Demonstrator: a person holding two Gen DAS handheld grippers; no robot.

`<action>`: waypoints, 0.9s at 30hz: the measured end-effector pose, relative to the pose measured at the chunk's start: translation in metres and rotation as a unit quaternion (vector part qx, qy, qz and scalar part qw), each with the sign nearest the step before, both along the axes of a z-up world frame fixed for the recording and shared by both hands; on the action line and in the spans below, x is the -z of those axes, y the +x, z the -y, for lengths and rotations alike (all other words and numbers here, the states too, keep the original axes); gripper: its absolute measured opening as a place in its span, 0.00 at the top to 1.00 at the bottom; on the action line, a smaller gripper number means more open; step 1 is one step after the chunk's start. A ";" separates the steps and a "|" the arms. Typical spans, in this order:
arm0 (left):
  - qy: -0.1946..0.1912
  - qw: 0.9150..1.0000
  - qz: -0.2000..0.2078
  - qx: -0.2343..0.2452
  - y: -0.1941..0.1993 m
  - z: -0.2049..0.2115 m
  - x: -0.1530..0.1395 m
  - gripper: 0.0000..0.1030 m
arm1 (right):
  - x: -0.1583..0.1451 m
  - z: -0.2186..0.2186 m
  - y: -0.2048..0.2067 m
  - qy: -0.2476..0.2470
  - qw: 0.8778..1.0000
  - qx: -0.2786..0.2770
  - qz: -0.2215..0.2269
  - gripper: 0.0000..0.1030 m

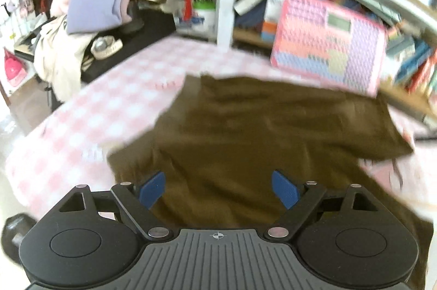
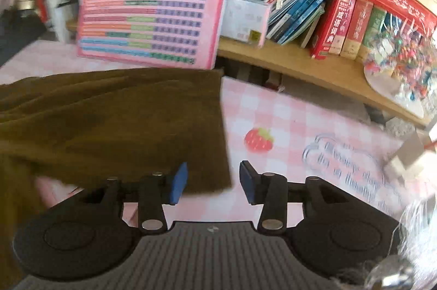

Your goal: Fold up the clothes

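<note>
Brown garment (image 1: 259, 131) lies part-folded mid-table on the pink checked cloth (image 2: 300, 112); left gripper (image 1: 218, 190) wide open above it, right gripper (image 2: 213, 182) part-open, empty, at its near corner; we should regrip both near corners evenly.

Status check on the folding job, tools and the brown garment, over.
Left tool open, empty, over the brown garment. Right tool open at its corner, not gripping. Garment lies on the pink checked cloth. Nothing in the way.
</note>
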State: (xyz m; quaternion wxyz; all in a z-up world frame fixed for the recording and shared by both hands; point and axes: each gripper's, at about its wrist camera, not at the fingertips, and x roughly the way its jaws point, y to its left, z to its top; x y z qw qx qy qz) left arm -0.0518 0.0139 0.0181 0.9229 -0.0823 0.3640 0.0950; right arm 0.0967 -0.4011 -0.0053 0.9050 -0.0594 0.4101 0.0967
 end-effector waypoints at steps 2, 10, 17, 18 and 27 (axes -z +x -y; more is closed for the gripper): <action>-0.007 1.000 0.010 0.004 0.025 -0.021 -0.001 0.25 | -0.003 -0.002 -0.025 0.008 1.000 0.002 -0.011 0.59; -0.066 0.995 0.023 0.068 0.141 -0.064 0.025 0.86 | 0.001 -0.042 -0.139 -0.003 0.997 0.061 -0.049 0.59; -0.135 0.989 -0.037 0.052 0.207 -0.095 0.070 0.95 | 0.026 -0.084 -0.194 -0.039 0.988 0.124 -0.088 0.59; -0.142 0.988 -0.042 0.047 0.213 -0.101 0.075 0.96 | 0.026 -0.087 -0.196 -0.047 0.987 0.129 -0.087 0.59; -0.137 0.987 -0.026 0.083 0.196 -0.112 0.055 0.90 | 0.028 -0.095 -0.201 -0.047 0.979 0.180 -0.085 0.58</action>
